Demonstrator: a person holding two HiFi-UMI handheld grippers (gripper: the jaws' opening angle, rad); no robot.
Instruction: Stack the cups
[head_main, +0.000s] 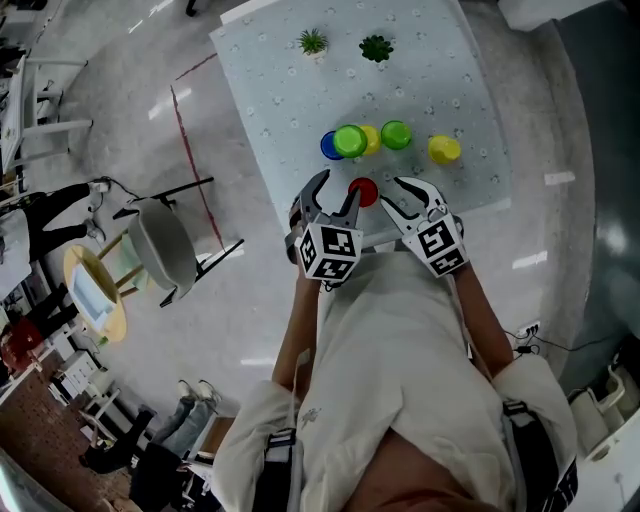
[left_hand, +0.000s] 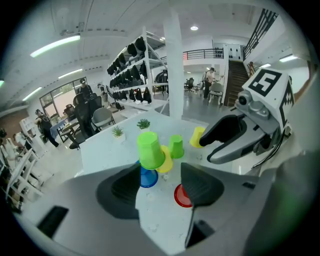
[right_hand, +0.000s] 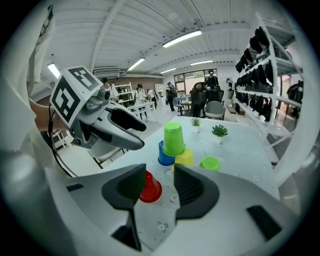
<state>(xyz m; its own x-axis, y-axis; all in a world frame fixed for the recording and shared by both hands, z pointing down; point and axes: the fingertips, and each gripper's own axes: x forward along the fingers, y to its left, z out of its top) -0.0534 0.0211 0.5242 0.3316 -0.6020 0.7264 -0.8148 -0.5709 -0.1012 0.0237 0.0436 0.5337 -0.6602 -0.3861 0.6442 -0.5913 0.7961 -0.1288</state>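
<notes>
- The red cup (head_main: 363, 191) is half hidden in both gripper views: my left gripper's (left_hand: 160, 187) right pad covers part of it, and my right gripper's (right_hand: 159, 187) left pad covers its other side.
- The blue cup (head_main: 327, 147) is mostly covered by the lime cup (head_main: 350, 140), which sits on top of it, mouth down and tilted.
- The right yellow cup (head_main: 444, 149) is cut off by my right gripper in the left gripper view, and the right gripper view does not show it.
- My own body hides the near edge of the table (head_main: 440, 60) from the head camera.
- I count six cups: one red, one blue, one lime, one green cup (head_main: 396, 134), and two yellow, the second being the middle yellow cup (head_main: 371, 138), which touches the lime one.
- Two small plants (head_main: 312, 41) stand at the far side.
- Five cups run in a row left to right. The red one stands alone, nearer me, between my two grippers.
- My left jaws stand wide with only tabletop between them.
- My right jaws are narrow, with a slim gap and nothing gripped.
</notes>
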